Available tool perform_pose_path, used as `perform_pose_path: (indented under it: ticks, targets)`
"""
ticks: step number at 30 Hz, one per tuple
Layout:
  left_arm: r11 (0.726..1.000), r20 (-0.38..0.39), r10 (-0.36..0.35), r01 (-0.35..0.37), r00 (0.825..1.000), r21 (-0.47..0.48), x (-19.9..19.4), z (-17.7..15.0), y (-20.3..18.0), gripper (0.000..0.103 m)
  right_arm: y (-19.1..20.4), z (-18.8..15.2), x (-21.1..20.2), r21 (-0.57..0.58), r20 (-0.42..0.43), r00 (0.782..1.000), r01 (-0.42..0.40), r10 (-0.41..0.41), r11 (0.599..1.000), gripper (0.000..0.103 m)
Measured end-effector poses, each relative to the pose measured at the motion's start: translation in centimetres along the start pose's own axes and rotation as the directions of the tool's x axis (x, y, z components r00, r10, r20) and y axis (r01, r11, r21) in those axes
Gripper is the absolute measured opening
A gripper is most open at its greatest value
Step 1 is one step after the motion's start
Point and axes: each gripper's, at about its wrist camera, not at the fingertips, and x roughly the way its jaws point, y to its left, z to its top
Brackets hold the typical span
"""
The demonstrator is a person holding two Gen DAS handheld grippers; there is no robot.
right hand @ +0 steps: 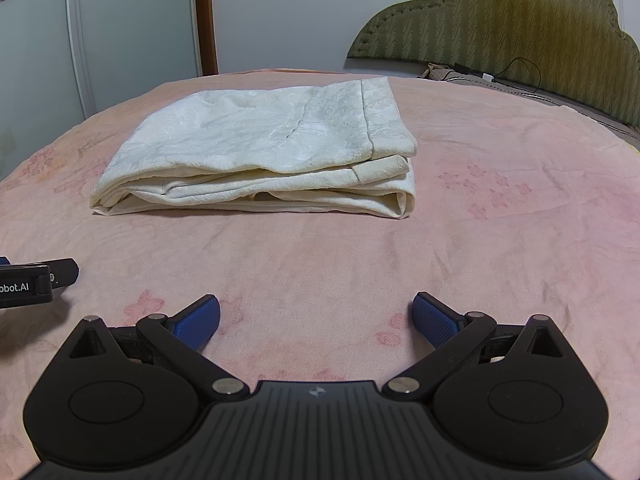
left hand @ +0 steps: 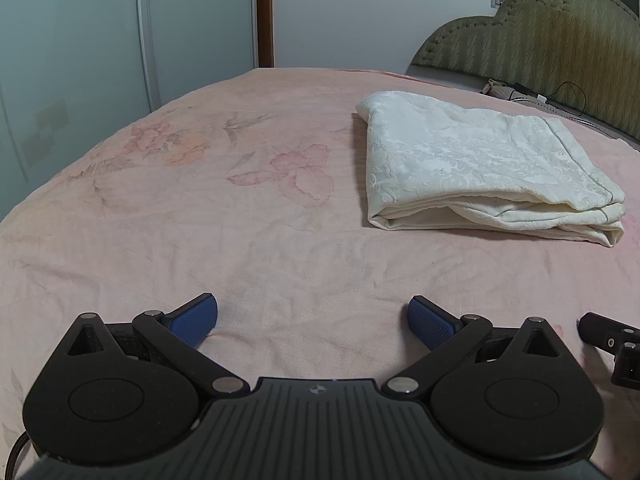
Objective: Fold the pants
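Left gripper (left hand: 313, 322): low over bed (left hand: 280, 248), fingers spread, empty; right gripper (right hand: 316, 320): alongside, likewise spread, empty; pants (right hand: 260, 152): folded, mid-bed, well apart.

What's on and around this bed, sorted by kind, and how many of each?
Folded cream pants: 1
Grippers, both open and empty: 2, the left gripper and the right gripper
Pink floral bedsheet: 1
Green headboard: 1
Black cable by the headboard: 1
Total: 6
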Motion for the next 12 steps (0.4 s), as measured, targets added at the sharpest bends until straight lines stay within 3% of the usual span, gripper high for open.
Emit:
perform_pose_path:
  ticks: [12]
  targets:
    - [1.000, 0.002, -0.002, 0.002, 1.000, -0.003, -0.12, -0.05, -0.05, 0.103, -0.04, 0.00, -0.01, 0.000, 0.000, 1.000, 0.000, 0.000, 1.000, 0.103]
